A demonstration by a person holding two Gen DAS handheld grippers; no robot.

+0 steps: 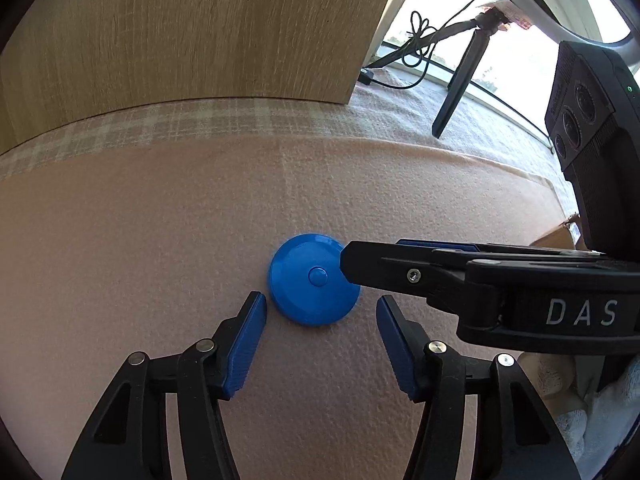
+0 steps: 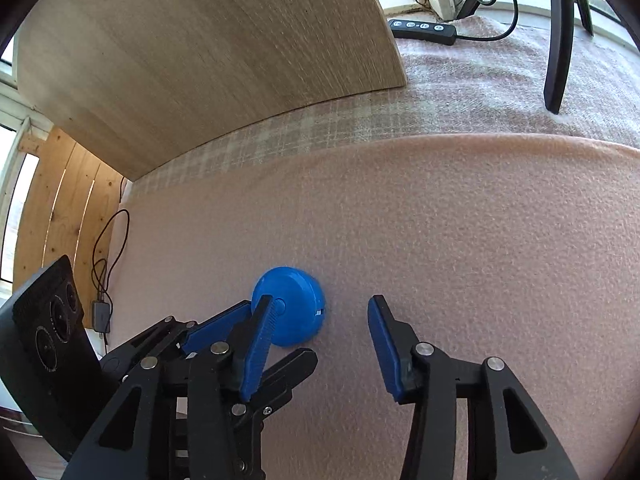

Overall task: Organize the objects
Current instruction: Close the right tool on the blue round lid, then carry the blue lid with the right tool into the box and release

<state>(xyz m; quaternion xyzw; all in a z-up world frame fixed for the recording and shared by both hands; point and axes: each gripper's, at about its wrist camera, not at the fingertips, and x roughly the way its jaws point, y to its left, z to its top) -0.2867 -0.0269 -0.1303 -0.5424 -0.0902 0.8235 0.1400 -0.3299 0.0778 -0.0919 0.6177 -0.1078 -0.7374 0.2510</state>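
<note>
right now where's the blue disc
The blue disc lies flat on the pink cloth, just ahead of the open left gripper, with the right gripper reaching in beside it, in front of the wooden panel.

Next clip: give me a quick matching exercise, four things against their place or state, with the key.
Things:
1. blue disc
2. left gripper
3. wooden board
4. remote

Places or states:
A. open, the disc just ahead of its fingertips
B. upright at the back of the blanket
C. flat on the pink blanket
D. on a cable, far right of the board

Pairs: 1-C, 2-A, 3-B, 4-D
</note>
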